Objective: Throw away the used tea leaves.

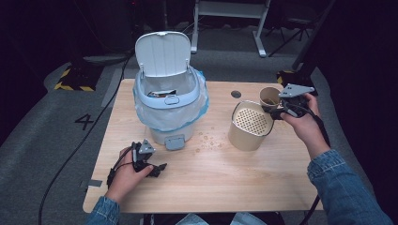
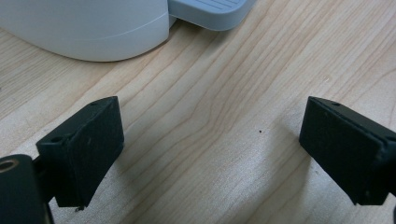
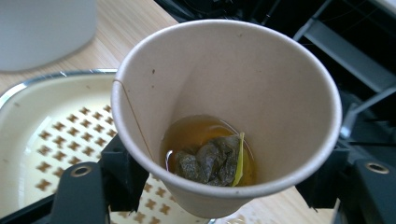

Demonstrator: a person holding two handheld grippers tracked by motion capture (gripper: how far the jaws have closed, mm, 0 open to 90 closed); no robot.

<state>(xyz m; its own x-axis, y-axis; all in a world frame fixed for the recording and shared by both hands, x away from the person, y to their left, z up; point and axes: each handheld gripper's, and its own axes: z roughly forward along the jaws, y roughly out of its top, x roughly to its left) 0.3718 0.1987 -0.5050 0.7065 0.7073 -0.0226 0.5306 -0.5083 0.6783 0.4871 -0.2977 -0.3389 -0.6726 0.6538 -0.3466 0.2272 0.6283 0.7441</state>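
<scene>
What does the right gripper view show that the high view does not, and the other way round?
The right gripper view alone shows the inside of the paper cup: a wet tea bag in a little brown tea, its string running up the inner wall, and black jaws at both sides of the cup.

The high view alone shows the white bin with its lid up and a bag liner, the left gripper low over the table, and crumbs on the wood.

Both show the cup in the right gripper and the beige strainer pot beside it.
</scene>
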